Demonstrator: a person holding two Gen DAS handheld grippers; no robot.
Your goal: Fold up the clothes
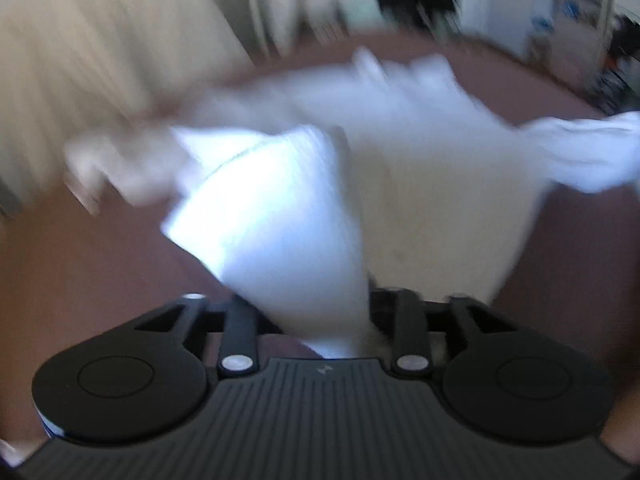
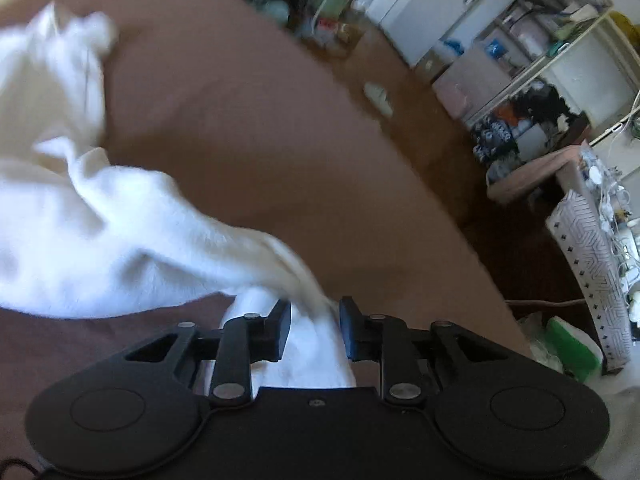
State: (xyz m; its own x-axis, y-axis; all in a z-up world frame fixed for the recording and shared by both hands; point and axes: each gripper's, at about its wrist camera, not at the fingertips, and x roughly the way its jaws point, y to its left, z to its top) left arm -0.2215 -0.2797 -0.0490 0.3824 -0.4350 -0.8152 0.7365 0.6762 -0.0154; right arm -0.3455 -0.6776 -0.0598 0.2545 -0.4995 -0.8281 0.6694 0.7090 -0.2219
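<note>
A white garment (image 1: pixel 360 168) hangs stretched above a brown bedspread (image 1: pixel 80 264). In the left wrist view it is blurred by motion. My left gripper (image 1: pixel 332 320) is shut on a bunched fold of the garment, which hides the fingertips. In the right wrist view the same white garment (image 2: pixel 100 240) trails to the left over the brown bedspread (image 2: pixel 260 140). My right gripper (image 2: pixel 314 324) is shut on a gathered end of it, the cloth pinched between the two black fingers (image 2: pixel 280 328).
Pale curtains (image 1: pixel 100 40) hang behind the bed on the left. Cluttered shelves (image 2: pixel 540 72) and a white cabinet (image 2: pixel 420 4) stand to the right of the bed. A patterned box (image 2: pixel 592 264) and a green packet (image 2: pixel 568 340) lie on the floor at the right.
</note>
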